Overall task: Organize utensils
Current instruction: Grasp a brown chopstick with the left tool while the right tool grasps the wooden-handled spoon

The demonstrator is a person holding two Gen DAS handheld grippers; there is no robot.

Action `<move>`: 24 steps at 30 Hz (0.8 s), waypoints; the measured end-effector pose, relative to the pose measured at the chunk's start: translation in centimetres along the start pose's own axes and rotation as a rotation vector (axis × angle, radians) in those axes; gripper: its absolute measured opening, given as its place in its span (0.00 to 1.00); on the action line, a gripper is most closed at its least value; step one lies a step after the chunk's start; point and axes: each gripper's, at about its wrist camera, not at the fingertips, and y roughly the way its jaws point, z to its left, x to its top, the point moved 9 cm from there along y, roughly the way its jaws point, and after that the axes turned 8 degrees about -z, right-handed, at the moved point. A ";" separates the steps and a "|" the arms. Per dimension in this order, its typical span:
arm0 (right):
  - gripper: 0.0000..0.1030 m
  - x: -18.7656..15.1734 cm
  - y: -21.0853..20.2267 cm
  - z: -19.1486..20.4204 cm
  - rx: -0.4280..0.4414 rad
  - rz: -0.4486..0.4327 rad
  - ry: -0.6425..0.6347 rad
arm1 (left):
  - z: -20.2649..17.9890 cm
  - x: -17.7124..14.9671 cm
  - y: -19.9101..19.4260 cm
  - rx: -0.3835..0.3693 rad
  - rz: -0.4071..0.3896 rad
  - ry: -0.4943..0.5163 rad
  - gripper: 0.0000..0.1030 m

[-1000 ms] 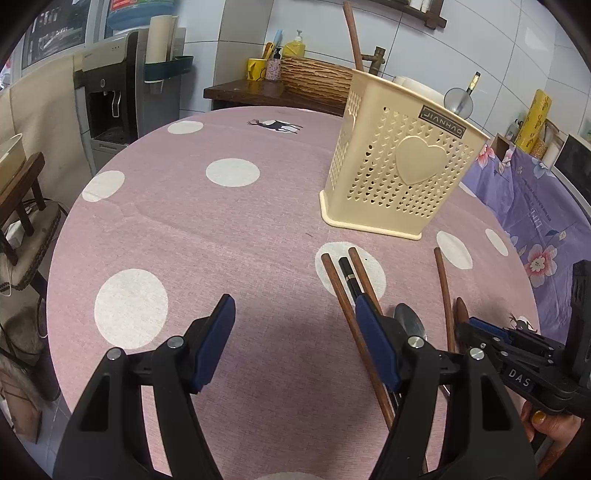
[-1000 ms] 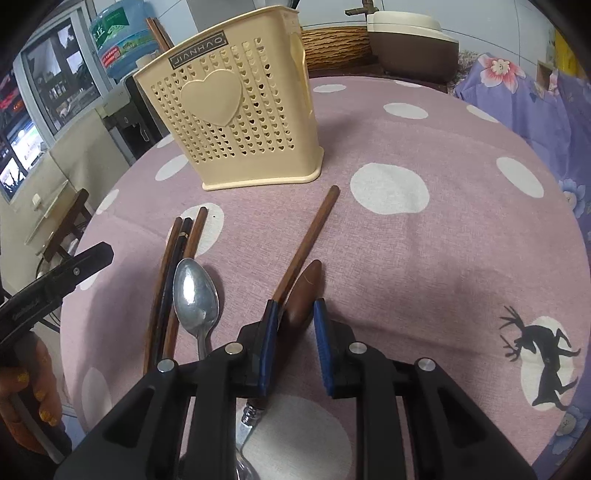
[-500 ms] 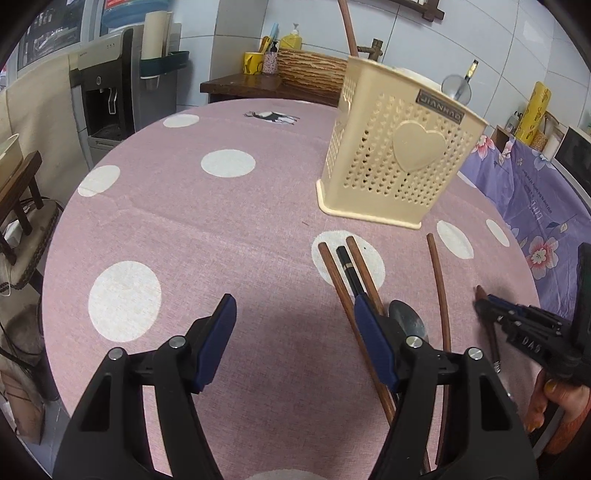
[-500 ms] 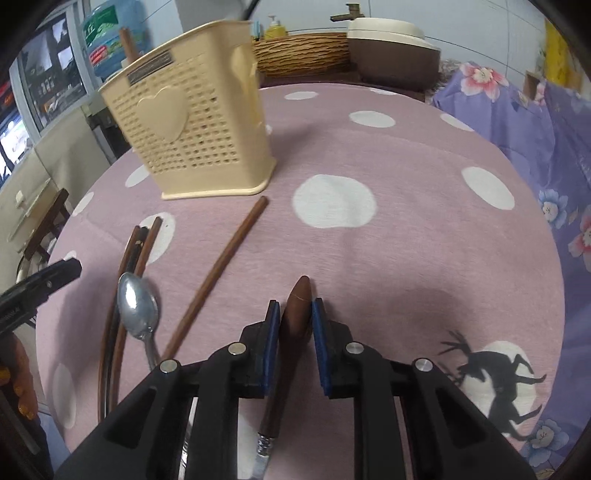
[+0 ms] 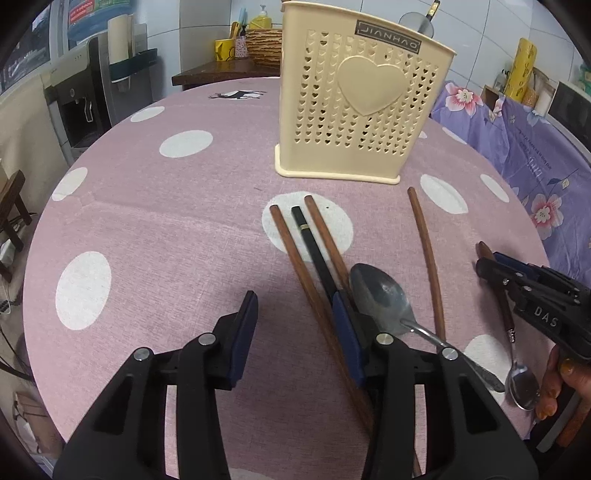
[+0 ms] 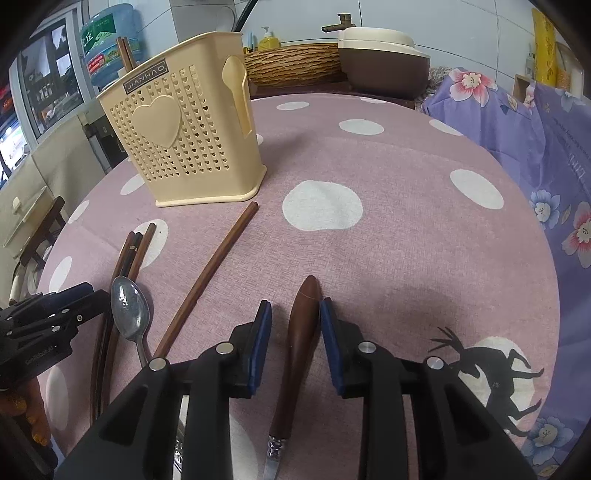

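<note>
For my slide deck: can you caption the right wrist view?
Right gripper, jaws just opened, straddles a wooden-handled utensil on the polka-dot tablecloth, near the cream utensil holder.

Home kitchen-dining corner. White tiled wall (image 5: pixel 476 33); water dispenser (image 5: pixel 79 99) with blue bottle (image 6: pixel 105 40) past tabletop's far-left edge; rice cooker (image 6: pixel 382 59), wicker basket (image 6: pixel 295 64), soap bottle (image 6: pixel 269 38) beyond far edge; polka-dot tablecloth (image 5: pixel 166 229).

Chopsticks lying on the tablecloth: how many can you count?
4. Three lie bunched together, two brown flanking a black one, below the basket; one brown lies apart, nearer the right side. More may stand hidden inside the basket.
</note>
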 end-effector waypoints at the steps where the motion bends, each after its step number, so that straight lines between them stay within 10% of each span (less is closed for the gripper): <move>1: 0.28 0.0 -0.1 -0.1 0.002 0.000 0.003 | 0.3 -0.1 0.0 -0.005 0.001 -0.002 0.41; 20: 0.28 0.0 0.2 0.0 -0.054 0.012 0.022 | 3.0 2.1 1.4 0.085 -0.009 -0.088 0.41; 24: 0.25 0.2 0.4 0.0 -0.053 0.024 0.007 | 2.8 2.5 1.9 0.084 -0.010 -0.062 0.21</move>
